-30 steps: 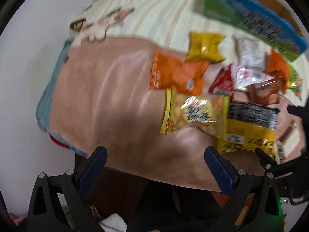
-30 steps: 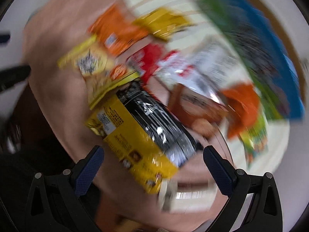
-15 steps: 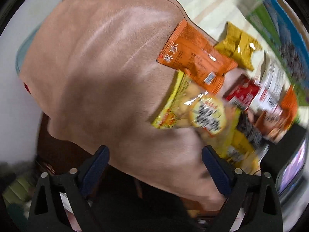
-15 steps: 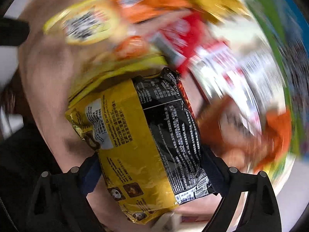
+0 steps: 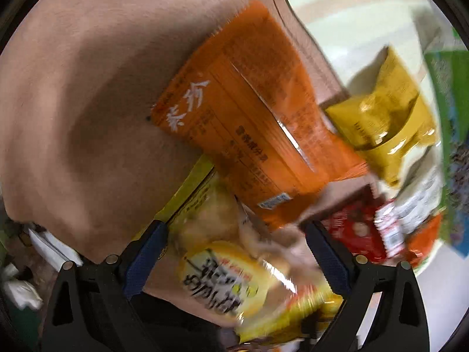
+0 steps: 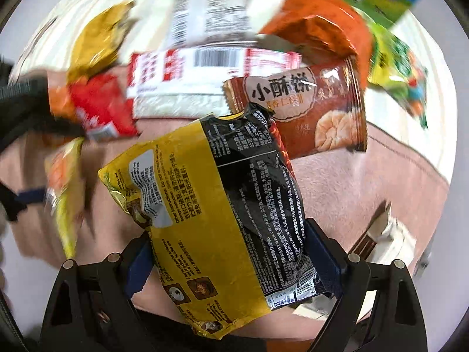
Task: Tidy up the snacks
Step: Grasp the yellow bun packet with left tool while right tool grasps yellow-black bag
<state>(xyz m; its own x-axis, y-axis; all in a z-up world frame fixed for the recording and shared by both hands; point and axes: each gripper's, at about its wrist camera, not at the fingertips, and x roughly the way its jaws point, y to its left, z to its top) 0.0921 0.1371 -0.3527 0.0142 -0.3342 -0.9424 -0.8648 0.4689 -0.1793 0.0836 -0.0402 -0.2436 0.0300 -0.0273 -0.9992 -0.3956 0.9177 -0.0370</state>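
Right wrist view shows the right gripper (image 6: pixel 234 261) with a big yellow and black bag (image 6: pixel 222 220) sitting between its two blue fingers (image 6: pixel 324 261). The fingers are wide apart and seem to touch the bag's two sides, but I cannot tell if they are squeezing it yet. The bag lies on a pink blanket (image 6: pixel 381 182), and it looks puffy, so a soft squeeze would be best or the food inside could break.

Just behind it lies a brown cookie pack (image 6: pixel 304 108), touching the bag's top corner. A red and white pack (image 6: pixel 205 79) and a small red pack (image 6: pixel 99 108) lie close by, all in a messy bunch. That is why they need sorting.

Left wrist view shows the left gripper (image 5: pixel 237 252) with its fingers wide open around a pale yellow snack bag (image 5: pixel 231 267). They do not seem to press on it. This picture is blurry there, so it is hard to be sure. An orange pack (image 5: pixel 246 123) lies flat just past it, partly on top of the yellow bag. A little gold bag (image 5: pixel 387 117) sits beside the orange one, on a striped sheet (image 5: pixel 346 20).

I think each gripper is reaching for one bag, so two snacks can be moved at once. Almost all the sorting is left to do.
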